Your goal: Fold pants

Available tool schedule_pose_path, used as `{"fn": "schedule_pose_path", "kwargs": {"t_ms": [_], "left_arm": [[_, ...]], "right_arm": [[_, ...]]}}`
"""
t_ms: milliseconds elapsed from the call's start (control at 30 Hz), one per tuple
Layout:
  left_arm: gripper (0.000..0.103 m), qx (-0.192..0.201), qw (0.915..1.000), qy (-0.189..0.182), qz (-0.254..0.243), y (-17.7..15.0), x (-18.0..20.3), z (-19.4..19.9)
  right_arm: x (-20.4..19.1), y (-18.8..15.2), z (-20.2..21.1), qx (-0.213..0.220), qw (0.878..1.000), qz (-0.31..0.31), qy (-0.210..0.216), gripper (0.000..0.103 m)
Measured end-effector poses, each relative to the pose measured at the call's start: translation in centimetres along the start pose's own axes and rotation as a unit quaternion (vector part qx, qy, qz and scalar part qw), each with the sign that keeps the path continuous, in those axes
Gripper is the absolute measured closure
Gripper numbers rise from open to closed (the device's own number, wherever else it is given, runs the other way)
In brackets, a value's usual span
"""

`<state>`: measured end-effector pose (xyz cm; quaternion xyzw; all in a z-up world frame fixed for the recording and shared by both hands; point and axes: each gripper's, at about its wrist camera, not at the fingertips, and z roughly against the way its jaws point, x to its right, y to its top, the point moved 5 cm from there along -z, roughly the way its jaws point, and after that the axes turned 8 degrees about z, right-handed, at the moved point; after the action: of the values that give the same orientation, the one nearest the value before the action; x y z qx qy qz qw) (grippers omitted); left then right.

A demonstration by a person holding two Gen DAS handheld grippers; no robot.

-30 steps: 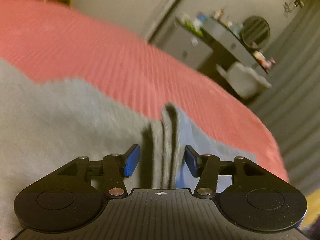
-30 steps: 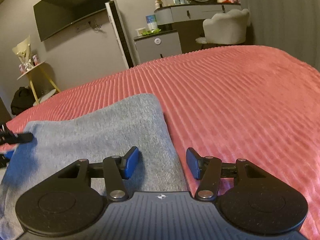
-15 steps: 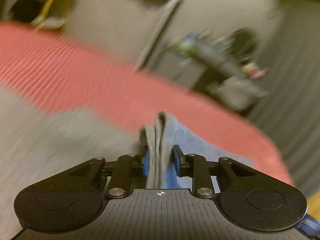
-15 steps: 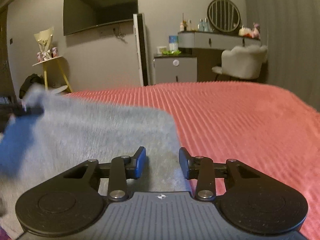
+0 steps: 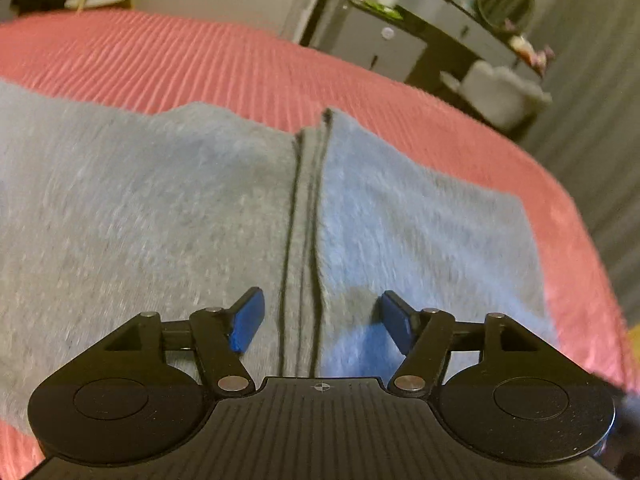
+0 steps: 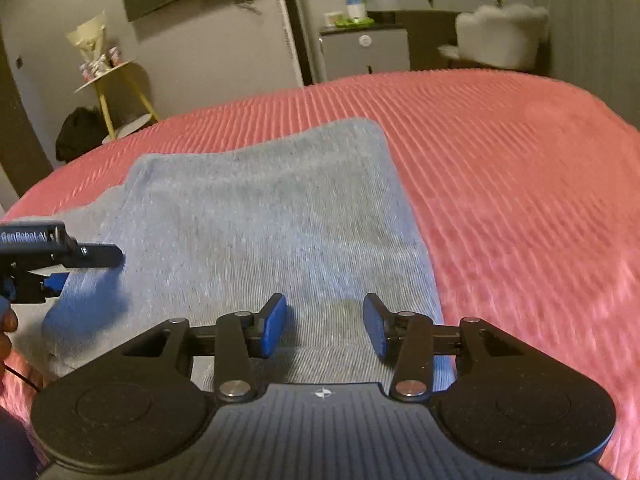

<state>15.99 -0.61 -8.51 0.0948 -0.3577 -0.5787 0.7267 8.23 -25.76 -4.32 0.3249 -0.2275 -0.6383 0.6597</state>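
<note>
Your left gripper (image 5: pixel 320 320) sits wide apart, jaws just opened further, blue pads clear of the cloth. The stacked folded edge of the grey-blue knit pants (image 5: pixel 168 216) runs straight ahead between the pads, but nothing presses on it; the fabric lies free. Pants spread to both sides of this gripper and ahead of it, resting on the coral-red ribbed bedspread (image 5: pixel 200 60), which shows beyond the far edge of the cloth and to the right.

Your right gripper (image 6: pixel 325 326) stands at a middling gap, jaws just widened a little, pads apart with flat pants fabric lying under and between them, not pinched. The folded pants stretch ahead and to the left of this gripper; their right edge runs just beside the right pad, with bare bedspread to the right of it. In the right wrist view your left gripper shows at the far left, over the near-left corner of the pants; from that view you cannot tell whether its tip touches the cloth. Part of your hand (image 6: pixel 6 332) shows at the left edge just behind it. Views are slightly blurred.
</note>
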Motion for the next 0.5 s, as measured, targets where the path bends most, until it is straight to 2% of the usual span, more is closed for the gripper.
{"fn": "schedule_pose_path", "kwargs": {"t_ms": [100,200,333,400,467,500], "left_arm": [[0.062,0.01,0.9995,-0.002,-0.031,-0.9,0.8,-0.1],[0.081,0.028,0.9986,0.001,-0.045,-1.2,1.7,0.0],[0.088,0.057,0.998,-0.02,-0.021,-0.5,1.0,1.6],[0.088,0.063,0.9974,-0.035,0.004,0.2,0.4,2.4],[0.088,0.067,0.997,-0.032,0.023,0.9,-0.4,2.5],[0.091,0.067,0.9972,-0.018,0.028,1.0,-0.9,2.2]], "right_arm": [[0.5,-0.1,0.4,-0.001,1.0,-0.025,0.012,0.056],[0.4,-0.4,0.7,0.002,1.0,-0.022,0.005,0.056],[-0.1,-0.7,1.7,0.018,0.999,-0.028,0.001,0.056],[0.4,-0.6,1.9,0.03,0.999,-0.039,0.003,0.056],[0.8,-0.5,2.0,0.036,0.998,-0.05,0.007,0.056],[0.9,-0.6,1.9,0.034,0.998,-0.053,0.007,0.056]]}}
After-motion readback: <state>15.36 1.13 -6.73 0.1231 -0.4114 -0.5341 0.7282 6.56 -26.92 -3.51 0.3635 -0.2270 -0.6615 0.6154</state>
